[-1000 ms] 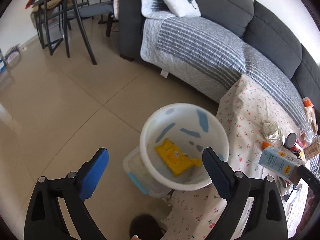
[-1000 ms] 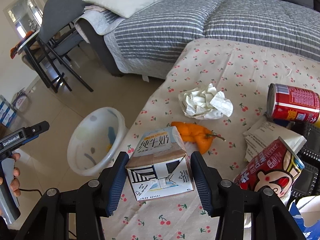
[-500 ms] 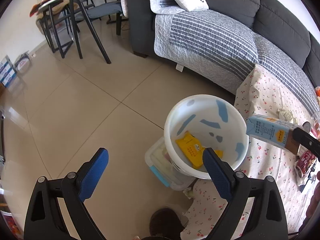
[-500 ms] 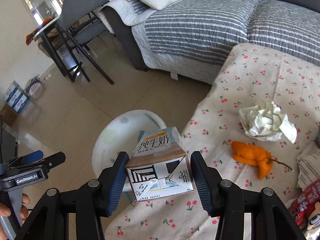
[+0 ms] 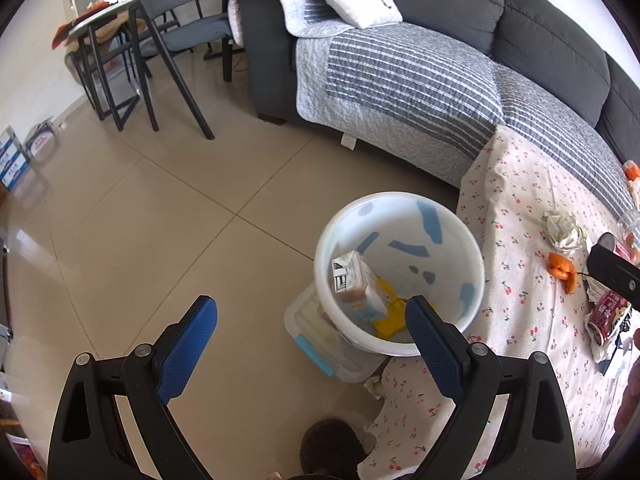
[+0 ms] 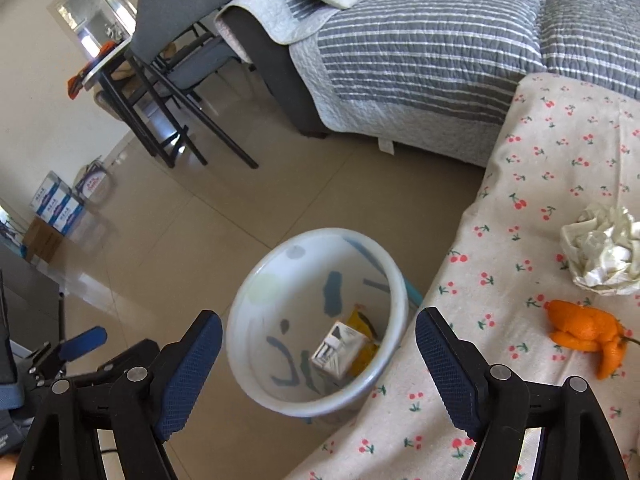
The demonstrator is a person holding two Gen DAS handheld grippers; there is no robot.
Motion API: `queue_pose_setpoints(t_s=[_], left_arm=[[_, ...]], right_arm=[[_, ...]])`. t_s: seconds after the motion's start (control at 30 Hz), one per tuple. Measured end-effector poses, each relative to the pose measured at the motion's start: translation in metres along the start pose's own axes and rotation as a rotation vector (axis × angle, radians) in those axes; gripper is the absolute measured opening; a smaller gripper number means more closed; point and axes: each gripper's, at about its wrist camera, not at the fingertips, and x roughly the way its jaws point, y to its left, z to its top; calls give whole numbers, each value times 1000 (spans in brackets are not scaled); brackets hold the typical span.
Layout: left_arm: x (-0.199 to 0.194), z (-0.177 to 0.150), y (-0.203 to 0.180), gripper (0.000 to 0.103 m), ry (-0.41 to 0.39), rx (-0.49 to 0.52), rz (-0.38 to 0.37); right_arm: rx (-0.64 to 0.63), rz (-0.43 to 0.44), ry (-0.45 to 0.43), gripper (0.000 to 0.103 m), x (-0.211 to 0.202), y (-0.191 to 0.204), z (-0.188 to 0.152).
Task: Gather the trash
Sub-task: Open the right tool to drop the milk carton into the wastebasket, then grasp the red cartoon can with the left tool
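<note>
Small milk carton (image 6: 339,350) now in white plastic bin (image 6: 256,280) with yellow wrapper (image 5: 390,318). My right tongs (image 6: 318,364) opening, empty; left tongs (image 5: 310,346) wide, empty. Left on the table at right: crumpled paper (image 6: 600,258), orange peel (image 6: 586,330), red can (image 5: 606,312).

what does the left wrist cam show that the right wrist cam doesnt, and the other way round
Only the left wrist view shows the red cans at the far side of the table, the clear storage box tucked under the bin, and a dark tip of the right tongs at its right edge.

Only the right wrist view shows the right tongs, opening with nothing between them, and the stacked boxes by the wall.

Both show the white bin holding the milk carton and yellow wrapper, the orange peel, crumpled paper, cherry-print tablecloth and sofa.
</note>
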Motion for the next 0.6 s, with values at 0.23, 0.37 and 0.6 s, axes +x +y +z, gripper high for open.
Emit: queue_pose_setpoints(t_s=[0.23,0.37,0.6], left_arm=[[-18,-6,-41,97,-23,71,-52],[-28,-13,-76,97,-31,141,-90],[-34,-22,-142,97,-8,251,-157]], right_arm=[[-73,-110,-51,85,-57,-16,-17],[-84,-200,-87,87,-98,-39,-30],[-38,-322,-177,92,-164,-95,-68]])
